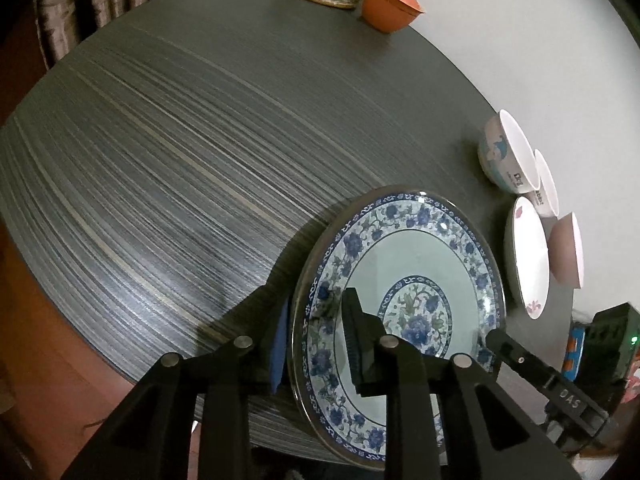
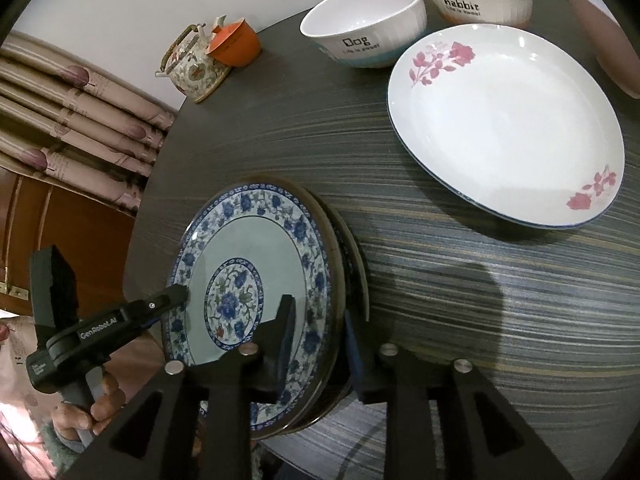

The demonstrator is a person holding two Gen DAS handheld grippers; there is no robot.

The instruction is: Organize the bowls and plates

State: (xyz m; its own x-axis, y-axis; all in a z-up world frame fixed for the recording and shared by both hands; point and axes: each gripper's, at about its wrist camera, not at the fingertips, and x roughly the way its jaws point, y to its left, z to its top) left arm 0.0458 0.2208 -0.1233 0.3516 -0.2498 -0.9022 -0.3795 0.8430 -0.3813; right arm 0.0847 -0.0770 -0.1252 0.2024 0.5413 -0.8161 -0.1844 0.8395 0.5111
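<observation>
dark table (image 1: pixel 160 152) bears blue-patterned plate (image 1: pixel 408 256) straddled by both tools.

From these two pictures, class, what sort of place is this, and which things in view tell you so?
Probably a home dining room: a round table set with plates and bowls, a floral teapot at its far edge, and curtains beside it.

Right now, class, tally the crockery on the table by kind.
Plates showing a face: 2, blue floral plate, white rose plate
Bowls: 3, Dog bowl, Rabbit bowl, pink bowl
Teapot: 1
Orange cup: 1
Total: 7
</observation>
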